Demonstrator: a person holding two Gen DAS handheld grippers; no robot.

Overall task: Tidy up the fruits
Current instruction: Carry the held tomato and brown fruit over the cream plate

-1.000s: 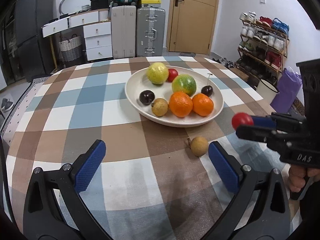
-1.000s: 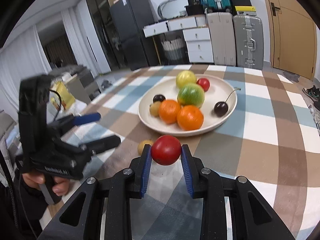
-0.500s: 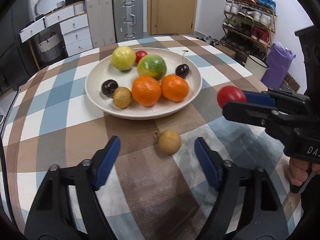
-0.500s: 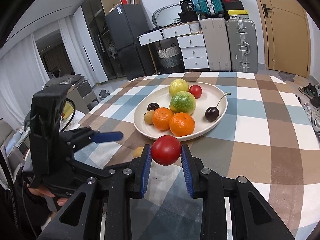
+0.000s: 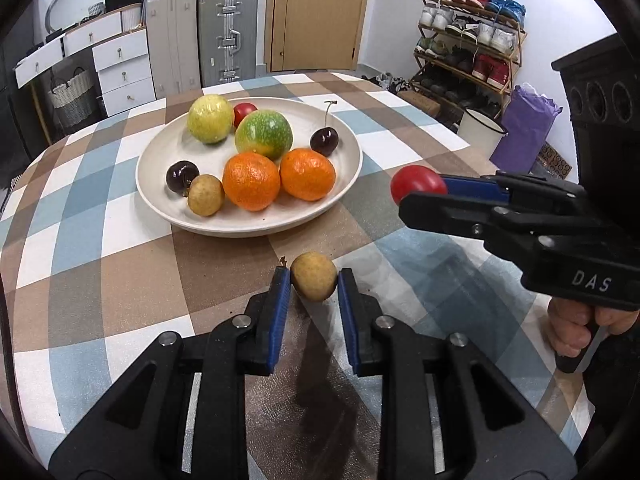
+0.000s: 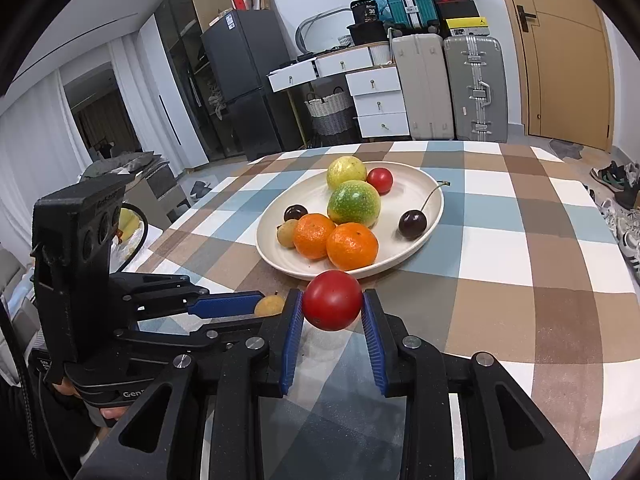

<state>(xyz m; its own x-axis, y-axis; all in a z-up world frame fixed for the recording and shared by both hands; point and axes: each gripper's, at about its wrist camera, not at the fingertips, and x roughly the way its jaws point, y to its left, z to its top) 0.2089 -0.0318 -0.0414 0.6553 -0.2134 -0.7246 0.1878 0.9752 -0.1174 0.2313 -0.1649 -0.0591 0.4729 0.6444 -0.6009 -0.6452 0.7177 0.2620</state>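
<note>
A white plate [image 5: 256,228] on the checked tablecloth holds two oranges [image 5: 251,181], a green-orange fruit [image 5: 264,134], a yellow-green fruit, a small red tomato, two dark cherries and a tan longan [image 5: 205,195]. In front of the plate a second longan [image 5: 314,286] rests on the cloth, with my left gripper [image 5: 313,276] shut on it, both blue pads touching its sides. To its right, my right gripper [image 6: 332,298] is shut on a red tomato [image 6: 332,300], held above the cloth just short of the plate's rim [image 6: 434,208]. The right wrist view shows the left gripper [image 6: 256,308] low at left.
The round table's edge curves close on the right, where a white bucket [image 5: 480,132], a purple bag [image 5: 526,128] and a shoe rack [image 5: 468,40] stand on the floor. Suitcases [image 5: 228,36] and white drawers [image 5: 120,68] line the far wall beside a wooden door.
My left gripper has moved forward and down to the loose longan, and its jaws have gone from wide open to shut on it. The right gripper has kept still with the tomato.
</note>
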